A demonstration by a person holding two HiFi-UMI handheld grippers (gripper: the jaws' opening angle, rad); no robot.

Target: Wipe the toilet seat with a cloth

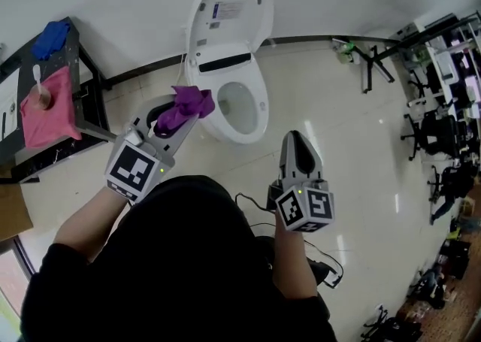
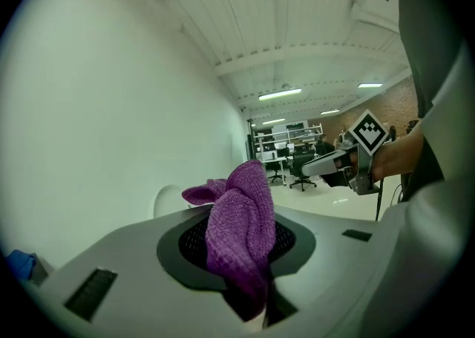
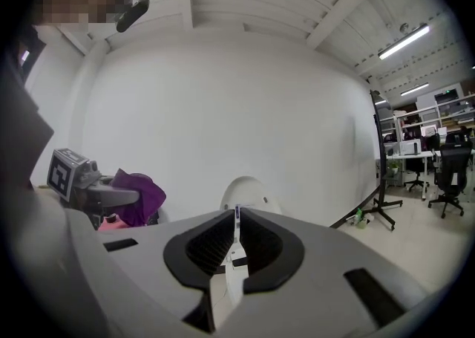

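Head view: cloth (image 1: 188,105) lengthwise toward toilet (image 1: 258,111)

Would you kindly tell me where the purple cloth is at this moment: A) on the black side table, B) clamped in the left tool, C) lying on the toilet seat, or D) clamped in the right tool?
B: the purple cloth is pinched between the jaws of the left tool, short of the toilet seat, while the right tool is closed and empty.

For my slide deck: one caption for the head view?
Left gripper holds a purple cloth near the open toilet; right gripper shut, empty.
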